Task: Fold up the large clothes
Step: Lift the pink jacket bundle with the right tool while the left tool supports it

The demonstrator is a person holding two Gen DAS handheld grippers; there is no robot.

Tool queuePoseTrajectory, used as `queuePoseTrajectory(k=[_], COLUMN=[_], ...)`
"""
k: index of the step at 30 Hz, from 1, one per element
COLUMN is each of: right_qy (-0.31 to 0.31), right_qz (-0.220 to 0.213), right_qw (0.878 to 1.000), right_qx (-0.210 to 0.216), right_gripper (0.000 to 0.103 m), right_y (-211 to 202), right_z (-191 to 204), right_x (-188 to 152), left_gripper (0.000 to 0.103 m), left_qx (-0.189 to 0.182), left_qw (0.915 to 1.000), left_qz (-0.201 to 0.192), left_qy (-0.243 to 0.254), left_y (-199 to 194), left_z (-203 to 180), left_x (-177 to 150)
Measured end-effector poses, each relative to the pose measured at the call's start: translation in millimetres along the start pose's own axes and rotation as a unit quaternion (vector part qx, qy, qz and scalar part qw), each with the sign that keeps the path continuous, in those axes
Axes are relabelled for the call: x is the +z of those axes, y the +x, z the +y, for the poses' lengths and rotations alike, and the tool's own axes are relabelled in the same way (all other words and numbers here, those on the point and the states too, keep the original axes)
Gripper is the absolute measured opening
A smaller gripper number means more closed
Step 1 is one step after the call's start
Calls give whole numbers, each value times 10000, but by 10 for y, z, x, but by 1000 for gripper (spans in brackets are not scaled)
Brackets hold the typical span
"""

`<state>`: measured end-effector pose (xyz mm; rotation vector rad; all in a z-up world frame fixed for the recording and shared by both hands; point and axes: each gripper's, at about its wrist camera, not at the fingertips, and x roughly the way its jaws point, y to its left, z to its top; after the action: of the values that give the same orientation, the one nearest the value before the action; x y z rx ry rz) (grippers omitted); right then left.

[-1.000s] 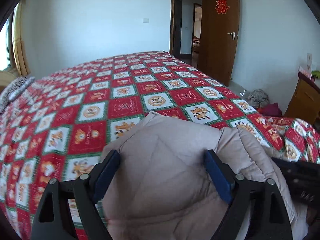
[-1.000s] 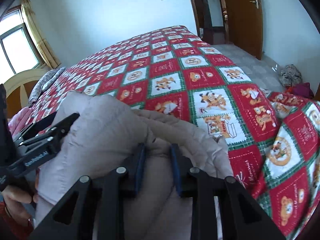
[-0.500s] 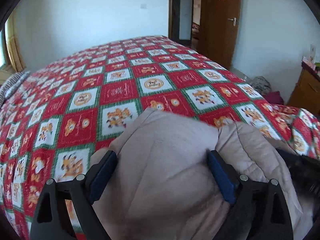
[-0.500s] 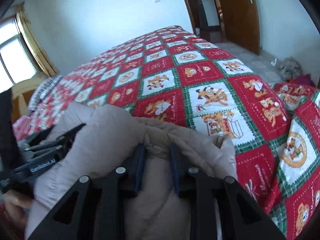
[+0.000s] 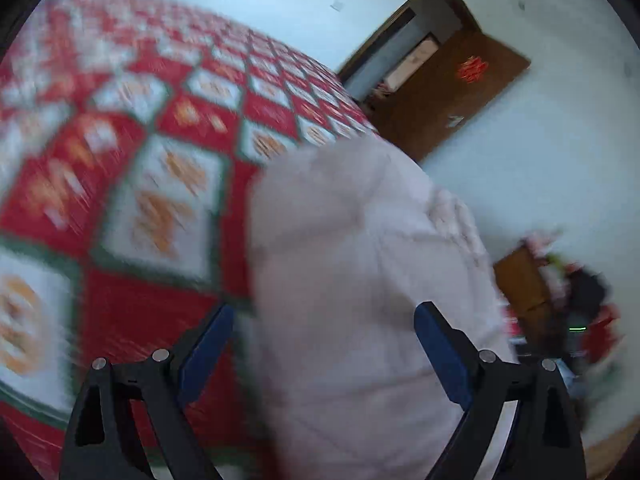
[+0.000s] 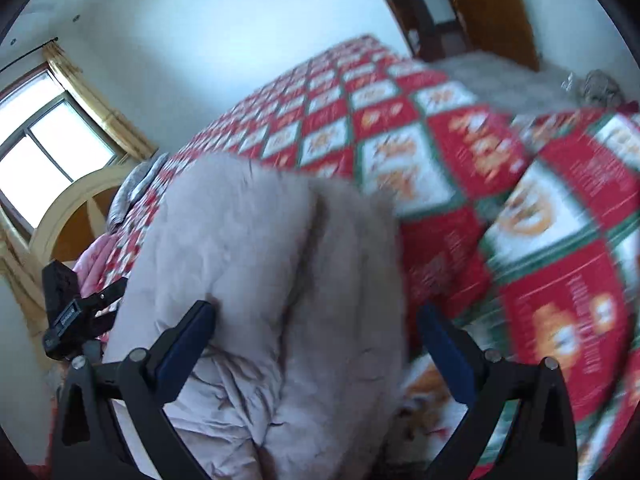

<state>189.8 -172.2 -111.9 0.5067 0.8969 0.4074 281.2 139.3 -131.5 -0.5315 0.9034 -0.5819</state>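
Both views motion-blurred. Coat (image 6: 256, 280), pale padded, bunched on the bed (image 6: 440, 168). Left tongs (image 5: 324, 344) spread wide, coat bulging between the pads; right tongs (image 6: 316, 340) likewise spread, apparently not pinching. No containers discernible.

white walls (image 6: 208, 40), sunlit window (image 6: 48, 152), open brown door (image 5: 452, 96).

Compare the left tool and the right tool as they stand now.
The left tool has bedspread behind its left finger, jacket behind the right; the right tool frames the jacket more centrally. The left view is blurrier. Both stand wide open, gripping nothing.
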Motion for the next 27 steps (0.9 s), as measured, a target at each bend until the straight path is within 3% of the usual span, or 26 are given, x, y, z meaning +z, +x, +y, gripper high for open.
queuePoseTrajectory(k=[2,5,7,9,12,16,18,20,23,27], right_qy=[8,-132,-347,-460,60,-95,46,198,265,431], right_qz=[-1,59,190,306,307,600,749,752,671,378], right_qw=[10000,9999,9990,9979,9968,9955,9914,9885,9866,9805], right_qx=[-7,18,229,341,730,731,1076,1300,1463,1877], right_gripper=[103,103,103,103,103,103,88,80,70,59], right_y=[88,111,141,223,421,470,400,311,123,-200], right_z=[-2,24,77,119,-4,122,149,146,224,318], right_x=[-14,-26,-56,-46,2,-17,-106,-231,-444,-600], left_gripper=[95,99,102,102,102,97,91,88,88,87], left_qx=[-221,-225,-348,-447,-508,-598,-813,-897,-951,-1291], left_qw=[9997,9985,9981,9980,9976,9958,9946,9940,9925,9863], left_qz=[82,61,73,157,345,417,294,155,34,-141], left_qy=[20,491,496,430,311,544,578,607,764,1015], left_y=[74,160,208,313,441,421,279,127,-124,-501], left_z=[-56,-162,-147,-115,-60,-160,-244,-301,-436,-754], left_x=[-62,-105,-122,-136,-103,-119,-193,-274,-398,-464])
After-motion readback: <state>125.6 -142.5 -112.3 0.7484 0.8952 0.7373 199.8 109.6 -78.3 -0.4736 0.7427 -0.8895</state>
